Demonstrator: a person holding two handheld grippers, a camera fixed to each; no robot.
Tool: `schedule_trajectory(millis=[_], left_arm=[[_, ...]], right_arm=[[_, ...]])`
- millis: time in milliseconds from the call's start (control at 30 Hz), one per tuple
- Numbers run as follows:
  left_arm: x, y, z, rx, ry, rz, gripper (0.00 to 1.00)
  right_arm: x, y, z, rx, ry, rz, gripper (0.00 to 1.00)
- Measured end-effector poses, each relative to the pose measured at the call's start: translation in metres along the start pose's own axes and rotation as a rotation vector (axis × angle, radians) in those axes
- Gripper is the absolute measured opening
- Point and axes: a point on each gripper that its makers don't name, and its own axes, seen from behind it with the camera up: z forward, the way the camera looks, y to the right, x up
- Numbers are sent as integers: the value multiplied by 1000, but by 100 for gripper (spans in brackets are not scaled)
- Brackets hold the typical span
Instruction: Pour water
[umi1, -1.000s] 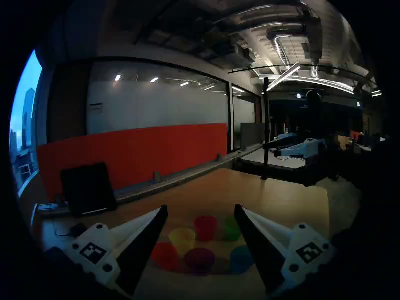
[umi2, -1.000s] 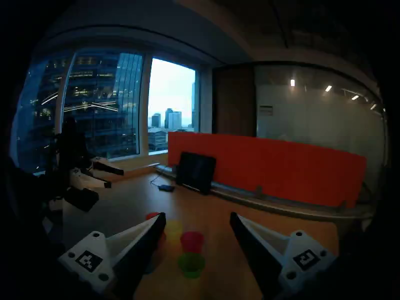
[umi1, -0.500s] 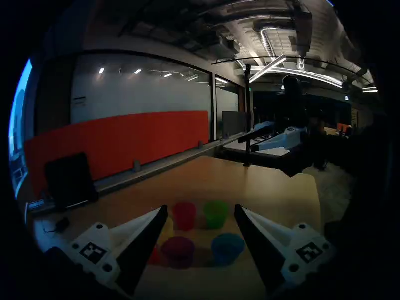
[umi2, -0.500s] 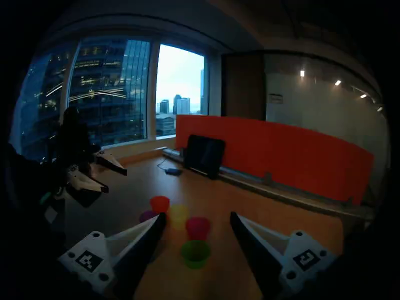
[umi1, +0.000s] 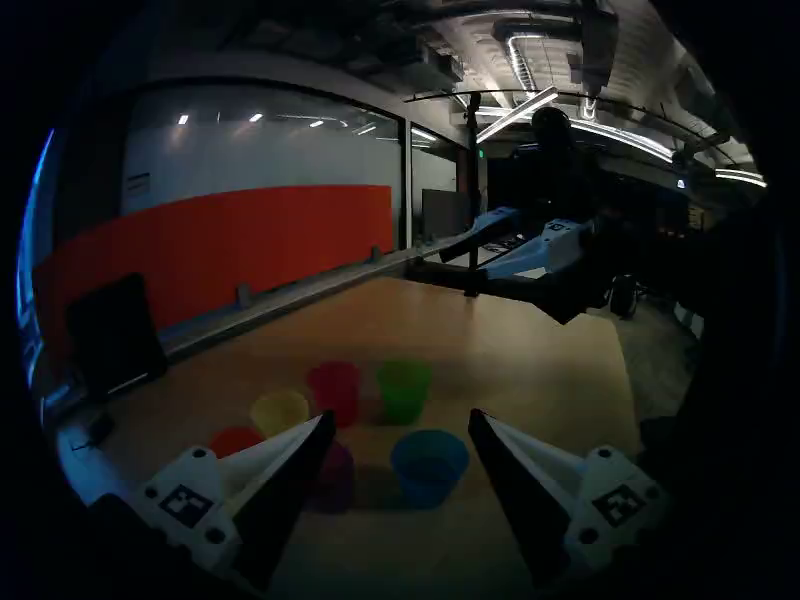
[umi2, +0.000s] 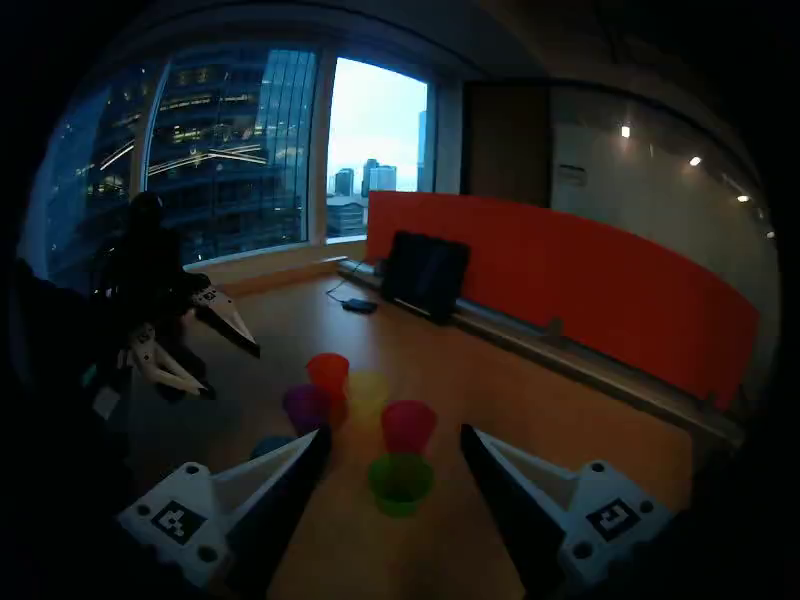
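Your left gripper (umi1: 399, 418) and right gripper (umi2: 393, 432) gape empty above a dim, seemingly wooden counter (umi1: 520, 370) of cups (umi1: 430, 465); red wall (umi1: 220, 235) behind.

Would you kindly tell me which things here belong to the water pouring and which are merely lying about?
Belonging to the job: red cup, yellow cup, pink cup, green cup, purple cup, blue cup; left gripper and right gripper, both open.
Just lying about: black tablet by the orange partition; small black device with a cable on the table.
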Motion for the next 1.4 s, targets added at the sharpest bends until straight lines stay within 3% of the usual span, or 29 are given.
schedule_trajectory(millis=[767, 1400], left_arm=[[-77, 31, 38, -52, -150, 7, 100], [-108, 32, 73, -26, -213, -25, 99]], right_arm=[[-54, 10, 25, 33, -119, 2, 99], [-91, 13, 41, 49, -191, -4, 99]])
